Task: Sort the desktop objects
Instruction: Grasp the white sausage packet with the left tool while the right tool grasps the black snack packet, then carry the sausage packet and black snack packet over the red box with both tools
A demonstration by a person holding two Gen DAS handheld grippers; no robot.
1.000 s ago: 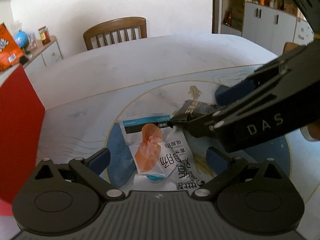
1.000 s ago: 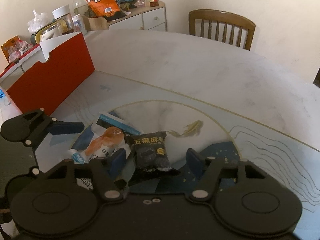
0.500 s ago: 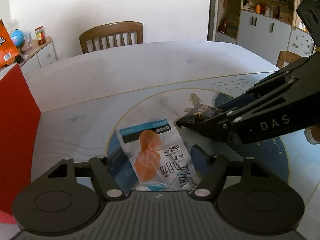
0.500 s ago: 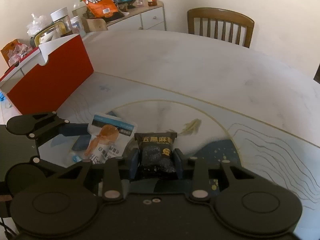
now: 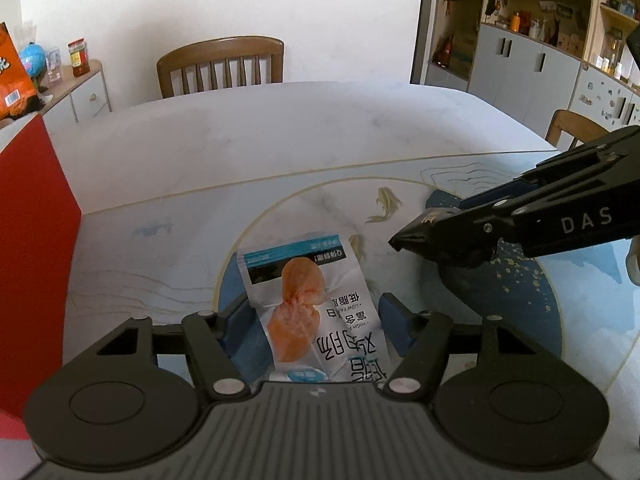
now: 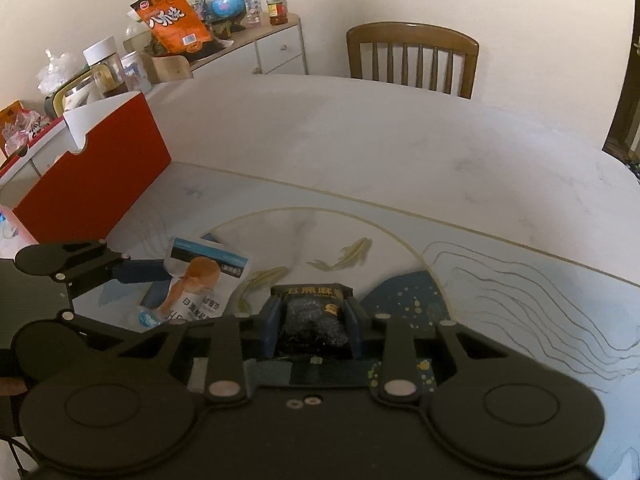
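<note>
A white snack packet with an orange picture [image 5: 316,312] lies on the table mat between the fingers of my left gripper [image 5: 316,320], whose jaws have closed in against its sides. It also shows in the right wrist view [image 6: 200,284]. My right gripper [image 6: 312,312] is shut on a black snack packet [image 6: 314,314] and holds it just above the mat. In the left wrist view that gripper [image 5: 424,236] comes in from the right with the black packet's end [image 5: 416,234] sticking out.
A red open-topped box [image 6: 92,184] stands on the table to the left. The white table [image 6: 380,152] carries a blue and white fish-pattern mat [image 6: 500,280]. A wooden chair [image 6: 412,60] is at the far edge; a cluttered sideboard [image 6: 240,44] stands behind the box.
My right gripper closed on the black packet and lifted it off the mat. My left gripper's fingers narrowed onto the white packet.
</note>
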